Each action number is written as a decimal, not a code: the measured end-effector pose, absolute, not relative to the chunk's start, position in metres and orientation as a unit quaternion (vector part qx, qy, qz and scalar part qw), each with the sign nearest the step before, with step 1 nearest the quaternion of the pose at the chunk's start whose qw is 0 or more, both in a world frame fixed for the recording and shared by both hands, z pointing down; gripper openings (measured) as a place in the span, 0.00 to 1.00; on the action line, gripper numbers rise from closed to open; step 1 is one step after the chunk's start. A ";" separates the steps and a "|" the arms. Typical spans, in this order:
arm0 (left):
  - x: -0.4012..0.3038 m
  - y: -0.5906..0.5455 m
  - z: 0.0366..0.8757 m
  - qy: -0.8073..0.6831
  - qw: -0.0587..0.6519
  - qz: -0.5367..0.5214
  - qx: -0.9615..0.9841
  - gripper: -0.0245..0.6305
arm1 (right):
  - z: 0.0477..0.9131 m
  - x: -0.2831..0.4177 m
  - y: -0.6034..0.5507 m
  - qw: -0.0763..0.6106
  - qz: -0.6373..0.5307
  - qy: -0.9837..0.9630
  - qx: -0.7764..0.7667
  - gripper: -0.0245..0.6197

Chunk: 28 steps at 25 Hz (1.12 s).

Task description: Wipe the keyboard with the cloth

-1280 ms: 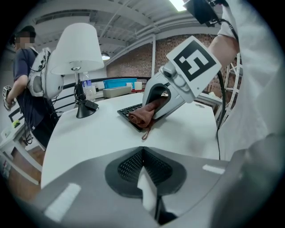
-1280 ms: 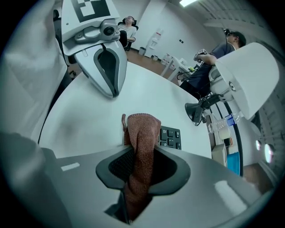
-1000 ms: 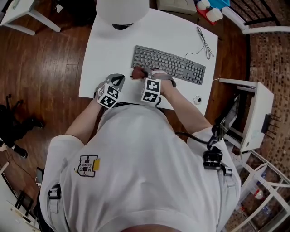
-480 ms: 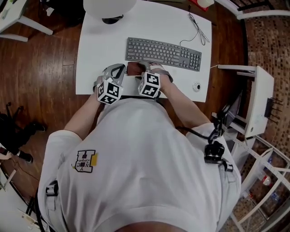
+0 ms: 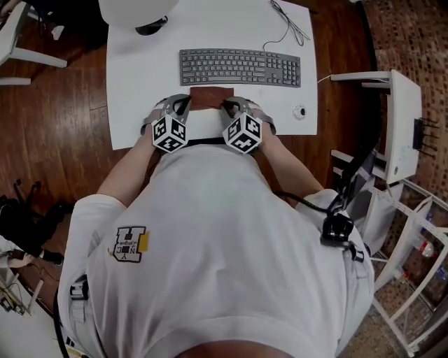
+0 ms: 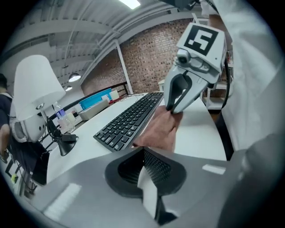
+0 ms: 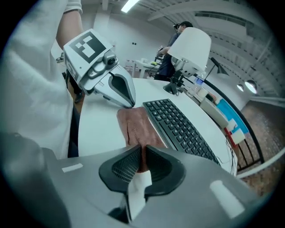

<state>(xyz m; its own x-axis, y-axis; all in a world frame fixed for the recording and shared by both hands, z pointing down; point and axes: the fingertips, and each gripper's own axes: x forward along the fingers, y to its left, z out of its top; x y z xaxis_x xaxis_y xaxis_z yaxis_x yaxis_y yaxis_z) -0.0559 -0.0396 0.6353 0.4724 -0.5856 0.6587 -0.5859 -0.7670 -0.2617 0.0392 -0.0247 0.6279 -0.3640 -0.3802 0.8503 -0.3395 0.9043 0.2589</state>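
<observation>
A dark grey keyboard [image 5: 240,67] lies across the white table [image 5: 136,84]. Just in front of it a brown cloth [image 5: 210,98] lies spread flat, held between both grippers. My left gripper [image 5: 183,105] pinches the cloth's left end; in the left gripper view the cloth [image 6: 162,131] runs into its narrow jaws [image 6: 143,153]. My right gripper [image 5: 229,106] is at the right end, and its jaws [image 7: 141,158] are closing with the cloth [image 7: 136,127] pressed between the pads. Each gripper view shows the other gripper [image 6: 177,99] [image 7: 124,99] at the cloth's far end.
A white lamp [image 5: 133,10] stands at the table's back left and a thin cable [image 5: 287,21] at the back right. A small round object [image 5: 299,110] lies near the right front edge. A white shelf unit [image 5: 392,119] stands right of the table. A person [image 7: 171,53] stands beyond the lamp.
The cloth was bunched under the right gripper at the keyboard's near edge; now it lies stretched flat between both grippers. The two grippers have moved apart, the right one to the right.
</observation>
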 end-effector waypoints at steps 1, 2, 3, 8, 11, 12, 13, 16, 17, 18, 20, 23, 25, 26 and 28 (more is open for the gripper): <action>-0.060 -0.039 0.635 -0.348 0.005 0.378 0.858 0.04 | 0.630 0.046 -0.022 0.519 -0.011 -0.823 0.231 0.09; -0.065 -0.038 0.634 -0.359 0.010 0.371 0.856 0.04 | 0.631 0.052 -0.020 0.516 -0.001 -0.821 0.244 0.09; -0.071 -0.036 0.633 -0.371 0.017 0.364 0.854 0.04 | 0.632 0.056 -0.019 0.510 0.010 -0.821 0.257 0.08; -0.095 -0.012 0.637 -0.402 0.059 0.360 0.840 0.04 | 0.632 0.068 -0.018 0.475 0.052 -0.829 0.290 0.07; -0.098 0.002 0.645 -0.401 0.074 0.367 0.836 0.04 | 0.635 0.069 -0.018 0.475 0.045 -0.833 0.281 0.07; -0.097 0.005 0.647 -0.401 0.078 0.368 0.835 0.04 | 0.636 0.069 -0.017 0.475 0.042 -0.834 0.278 0.07; -0.097 0.007 0.648 -0.400 0.081 0.369 0.835 0.04 | 0.637 0.069 -0.016 0.475 0.040 -0.835 0.274 0.07; -0.095 0.010 0.651 -0.398 0.084 0.371 0.835 0.04 | 0.641 0.069 -0.013 0.478 0.035 -0.836 0.266 0.06; -0.095 0.010 0.652 -0.398 0.084 0.373 0.834 0.04 | 0.642 0.068 -0.013 0.479 0.032 -0.836 0.264 0.06; -0.095 0.010 0.653 -0.397 0.084 0.374 0.834 0.04 | 0.643 0.068 -0.012 0.480 0.030 -0.837 0.263 0.06; -0.097 0.009 0.654 -0.395 0.082 0.378 0.833 0.04 | 0.644 0.067 -0.012 0.479 0.027 -0.838 0.260 0.06; -0.098 0.011 0.653 -0.394 0.074 0.382 0.833 0.04 | 0.644 0.064 -0.012 0.478 0.023 -0.841 0.252 0.06; -0.098 0.011 0.652 -0.395 0.069 0.382 0.832 0.04 | 0.643 0.065 -0.012 0.479 0.021 -0.842 0.247 0.06; -0.097 0.011 0.652 -0.396 0.068 0.382 0.832 0.04 | 0.642 0.065 -0.012 0.479 0.020 -0.843 0.246 0.06; -0.097 0.011 0.652 -0.397 0.065 0.382 0.832 0.04 | 0.642 0.065 -0.012 0.478 0.019 -0.844 0.243 0.06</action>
